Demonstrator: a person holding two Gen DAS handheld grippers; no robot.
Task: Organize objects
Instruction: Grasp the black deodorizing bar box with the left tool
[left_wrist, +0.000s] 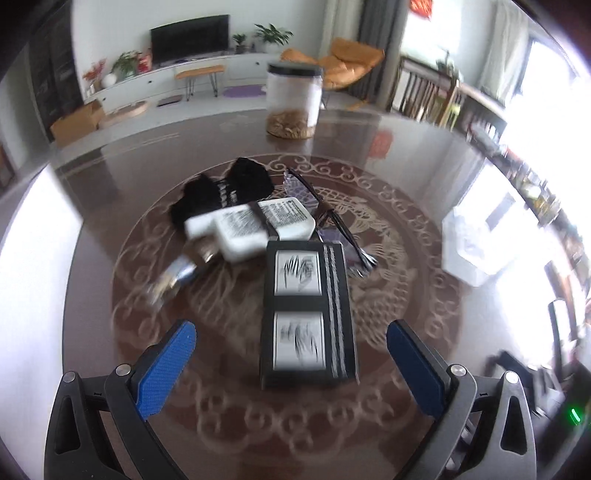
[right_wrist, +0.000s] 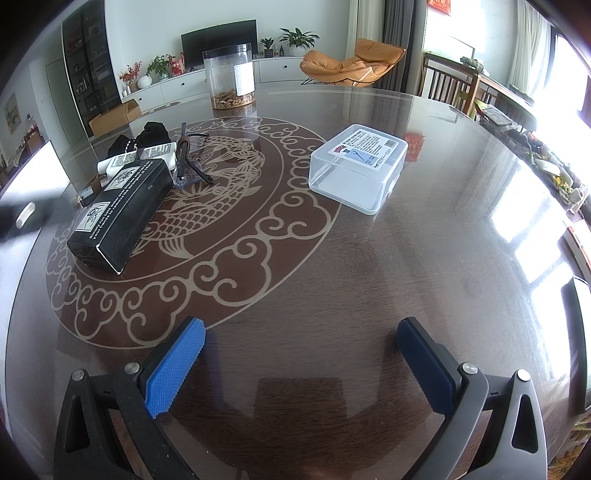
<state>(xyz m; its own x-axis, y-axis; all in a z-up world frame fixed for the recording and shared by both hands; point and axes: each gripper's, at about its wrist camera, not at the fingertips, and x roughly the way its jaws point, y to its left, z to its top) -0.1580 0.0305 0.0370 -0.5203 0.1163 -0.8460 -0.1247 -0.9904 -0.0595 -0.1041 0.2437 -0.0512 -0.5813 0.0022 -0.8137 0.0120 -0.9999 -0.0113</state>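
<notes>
A long black box (left_wrist: 308, 314) (right_wrist: 120, 212) with white labels lies flat on the round table. My left gripper (left_wrist: 291, 354) is open, its blue pads either side of the box's near end, not touching it. Behind the box lie a white charger block (left_wrist: 255, 227) (right_wrist: 138, 158), a black cloth item (left_wrist: 229, 190) (right_wrist: 147, 138), a small metallic object (left_wrist: 177, 275) and a pair of glasses (left_wrist: 328, 218) (right_wrist: 186, 158). A clear plastic box (right_wrist: 356, 168) (left_wrist: 476, 240) with a labelled lid stands to the right. My right gripper (right_wrist: 301, 354) is open over bare table, holding nothing.
A clear jar (left_wrist: 293, 99) (right_wrist: 231, 77) with a dark lid and brown contents stands at the table's far side. The glass-topped table (right_wrist: 332, 280) has a carp pattern in the middle. Wooden chairs (right_wrist: 450, 86) and a cluttered shelf line the right.
</notes>
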